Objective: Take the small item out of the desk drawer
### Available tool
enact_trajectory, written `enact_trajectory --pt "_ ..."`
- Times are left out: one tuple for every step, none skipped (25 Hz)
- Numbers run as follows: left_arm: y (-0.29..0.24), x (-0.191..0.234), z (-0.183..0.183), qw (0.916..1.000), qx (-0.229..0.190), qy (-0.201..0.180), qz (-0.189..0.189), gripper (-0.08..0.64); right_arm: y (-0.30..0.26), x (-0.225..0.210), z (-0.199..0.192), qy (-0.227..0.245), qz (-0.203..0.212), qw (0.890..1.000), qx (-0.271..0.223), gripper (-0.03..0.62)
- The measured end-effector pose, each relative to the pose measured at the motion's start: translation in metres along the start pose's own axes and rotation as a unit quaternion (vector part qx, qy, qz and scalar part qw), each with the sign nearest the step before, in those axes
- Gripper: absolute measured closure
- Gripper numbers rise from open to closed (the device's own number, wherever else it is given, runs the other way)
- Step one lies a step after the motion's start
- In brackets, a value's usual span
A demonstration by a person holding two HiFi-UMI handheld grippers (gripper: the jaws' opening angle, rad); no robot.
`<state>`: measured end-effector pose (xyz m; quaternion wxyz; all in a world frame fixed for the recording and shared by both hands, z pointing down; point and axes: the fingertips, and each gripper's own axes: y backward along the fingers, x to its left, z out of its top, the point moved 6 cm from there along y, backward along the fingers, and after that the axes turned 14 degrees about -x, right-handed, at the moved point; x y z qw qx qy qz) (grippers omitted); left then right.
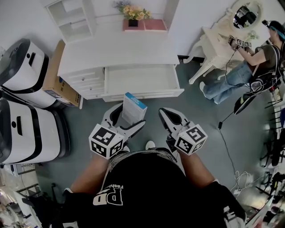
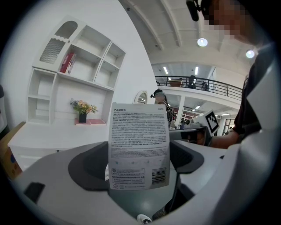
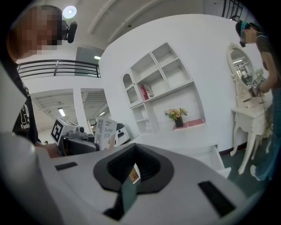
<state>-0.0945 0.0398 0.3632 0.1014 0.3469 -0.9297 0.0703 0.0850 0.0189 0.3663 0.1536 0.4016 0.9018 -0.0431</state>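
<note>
Left gripper [image 1: 128, 119] is held low in front of the torso, jaws clamped on a white box [image 1: 133, 107] with a blue top. The box is kept upright, just short of the open drawer [image 1: 147, 93] at 12 o'clock. Right gripper [image 1: 170, 116] is held beside the box at 3 o'clock, jaws closed together, nothing gripped. The drawer is pulled out of a white desk [image 1: 120, 51]; flowers [image 1: 132, 12] are set at its far edge. A grey-green floor [image 1: 196, 116] is seen below. White machines [image 1: 22, 67] are placed at 9 o'clock, a cardboard carton [image 1: 58, 80] at 10, another person [image 1: 249, 67] at a dressing table [image 1: 218, 44] at 2. The box back is covered in fine print with a barcode, too small to read; "PD" is printed on the black shirt [image 1: 133, 191]
</note>
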Motion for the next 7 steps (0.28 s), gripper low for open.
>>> enact_trajectory --pt "-0.0001 -0.0002 -0.0007 1.0 0.0 0.001 0.0 0.121 -0.0001 0.0 -0.0001 0.001 0.0 1.0 0.001 0.586" --pt "0.0 -0.0003 -0.0015 1.0 0.001 0.002 0.0 0.121 -0.0001 0.0002 -0.0005 0.001 0.001 1.0 0.002 0.586" --pt "0.0 -0.0002 -0.0023 1.0 0.001 0.003 0.0 0.121 -0.0003 0.0005 -0.0009 0.002 0.002 1.0 0.002 0.586" --pt "0.0 -0.0001 -0.0027 1.0 0.001 0.003 0.0 0.121 -0.0004 0.0007 -0.0011 0.002 0.003 1.0 0.003 0.586" --pt "-0.0001 0.0 -0.0028 1.0 0.001 0.003 0.001 0.121 -0.0006 0.0008 -0.0012 0.003 0.004 1.0 0.003 0.586" --pt "-0.0002 0.0001 -0.0027 1.0 0.001 0.003 0.001 0.121 -0.0007 0.0009 -0.0011 0.004 0.005 1.0 0.004 0.586" --pt "-0.0003 0.0002 -0.0025 1.0 0.0 0.003 0.001 0.121 -0.0008 0.0009 -0.0011 0.005 0.006 1.0 0.004 0.586"
